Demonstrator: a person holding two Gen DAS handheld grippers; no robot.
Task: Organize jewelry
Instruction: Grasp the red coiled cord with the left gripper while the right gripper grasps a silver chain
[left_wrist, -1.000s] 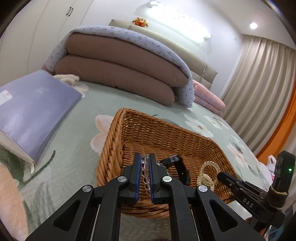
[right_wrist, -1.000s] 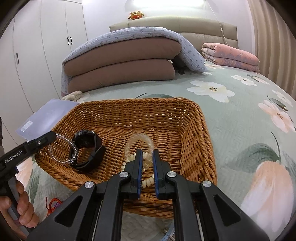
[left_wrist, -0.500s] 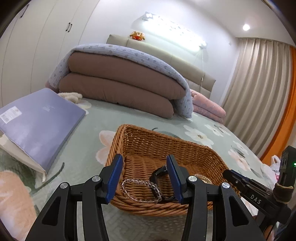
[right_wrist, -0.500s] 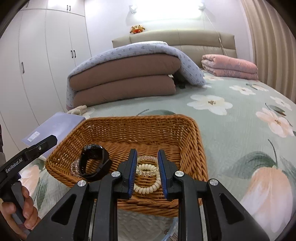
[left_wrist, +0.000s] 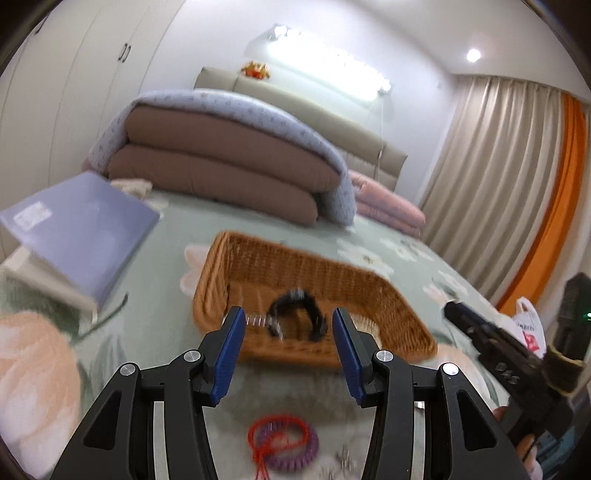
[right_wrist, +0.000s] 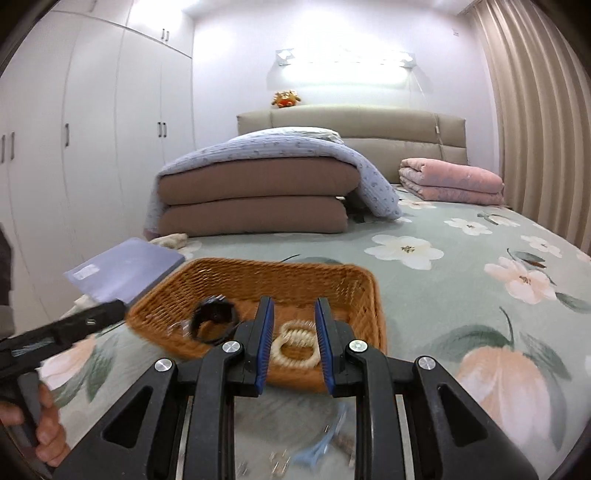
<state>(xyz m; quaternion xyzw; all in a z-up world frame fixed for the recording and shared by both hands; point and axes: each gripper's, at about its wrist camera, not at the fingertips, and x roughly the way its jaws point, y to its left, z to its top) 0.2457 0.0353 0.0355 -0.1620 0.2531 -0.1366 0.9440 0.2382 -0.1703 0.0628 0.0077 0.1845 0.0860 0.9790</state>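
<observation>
A brown wicker basket (left_wrist: 399, 295) (right_wrist: 365, 288) sits on the floral bedspread. Inside it lie a black watch (left_wrist: 295, 314) (right_wrist: 212, 321), a clear bead bracelet (left_wrist: 256, 319) and a white pearl bracelet (right_wrist: 295, 343). My left gripper (left_wrist: 288, 350) is open and empty, pulled back from the basket's near edge. My right gripper (right_wrist: 293, 343) is open and empty, just short of the basket, with the pearl bracelet seen between its fingers. A red cord and purple coil tie (left_wrist: 284, 443) lie on the bed below the left gripper. A light blue clip (right_wrist: 321, 446) and small metal pieces lie below the right gripper.
A lavender book (left_wrist: 81, 229) (right_wrist: 125, 269) lies left of the basket. A folded brown and grey quilt stack (left_wrist: 229, 170) (right_wrist: 258, 195) and a pink blanket (right_wrist: 450, 181) sit at the back. Curtains (left_wrist: 498, 192) hang at the right.
Both grippers opened and let their bracelets go into the basket, then drew back toward the near side. The loose items on the bed in front came into view.
</observation>
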